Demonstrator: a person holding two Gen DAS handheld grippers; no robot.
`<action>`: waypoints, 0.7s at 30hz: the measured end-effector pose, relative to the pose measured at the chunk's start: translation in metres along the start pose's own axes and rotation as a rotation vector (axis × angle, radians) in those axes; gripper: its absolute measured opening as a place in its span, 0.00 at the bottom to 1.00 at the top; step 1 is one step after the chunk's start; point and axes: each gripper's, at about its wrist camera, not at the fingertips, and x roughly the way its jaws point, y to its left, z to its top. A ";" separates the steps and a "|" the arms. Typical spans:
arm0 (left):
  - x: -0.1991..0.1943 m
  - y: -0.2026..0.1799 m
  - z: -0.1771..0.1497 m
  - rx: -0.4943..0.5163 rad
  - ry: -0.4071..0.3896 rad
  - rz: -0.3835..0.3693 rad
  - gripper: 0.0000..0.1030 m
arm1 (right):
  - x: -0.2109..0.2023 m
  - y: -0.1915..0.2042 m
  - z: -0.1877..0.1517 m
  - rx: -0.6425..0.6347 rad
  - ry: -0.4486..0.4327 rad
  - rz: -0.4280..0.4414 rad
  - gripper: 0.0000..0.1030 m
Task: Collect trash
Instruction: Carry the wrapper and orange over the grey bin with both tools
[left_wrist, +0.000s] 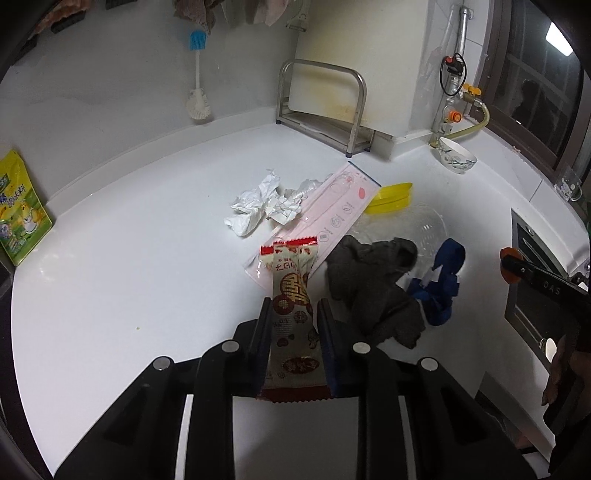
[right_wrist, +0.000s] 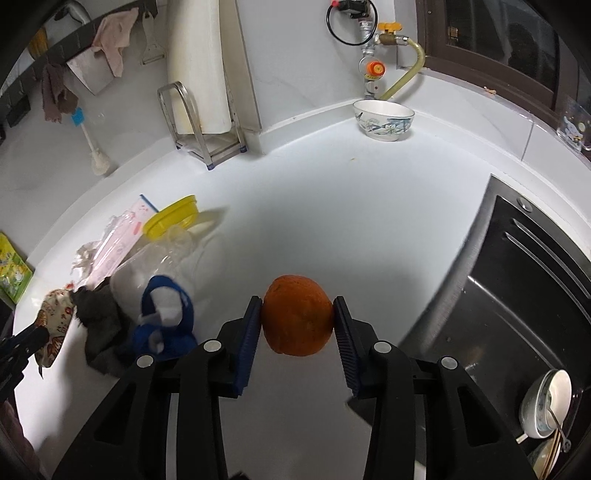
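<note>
My left gripper (left_wrist: 293, 314) is shut on a red-and-beige snack wrapper (left_wrist: 293, 295) and holds it above the white counter (left_wrist: 129, 258). Past it lie crumpled white paper (left_wrist: 258, 203), a pink plastic package (left_wrist: 328, 214), a grey rag (left_wrist: 373, 288) and a blue-and-white cloth (left_wrist: 441, 284). My right gripper (right_wrist: 297, 306) is shut on an orange (right_wrist: 297, 319) above the counter, beside the sink (right_wrist: 517, 295). The right wrist view also shows the wrapper (right_wrist: 53, 328) in the left gripper's fingers (right_wrist: 27, 339), the rag (right_wrist: 99, 325) and the blue cloth (right_wrist: 166, 321).
A yellow lid (left_wrist: 391, 197) and a clear plastic container (left_wrist: 424, 221) lie by the package. A patterned bowl (right_wrist: 384, 120) and a steel rack (left_wrist: 325, 107) stand at the back. A green packet (left_wrist: 20, 210) leans at the left. Dishes (right_wrist: 546, 406) sit in the sink.
</note>
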 end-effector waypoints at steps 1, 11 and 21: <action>-0.002 -0.001 -0.001 -0.002 0.000 0.002 0.23 | -0.005 -0.001 -0.003 0.001 -0.001 0.005 0.37; -0.039 -0.025 -0.024 -0.006 -0.014 0.015 0.23 | -0.054 -0.004 -0.041 -0.009 0.006 0.061 0.37; -0.076 -0.070 -0.069 0.018 0.010 -0.012 0.23 | -0.105 -0.013 -0.102 -0.036 0.058 0.110 0.37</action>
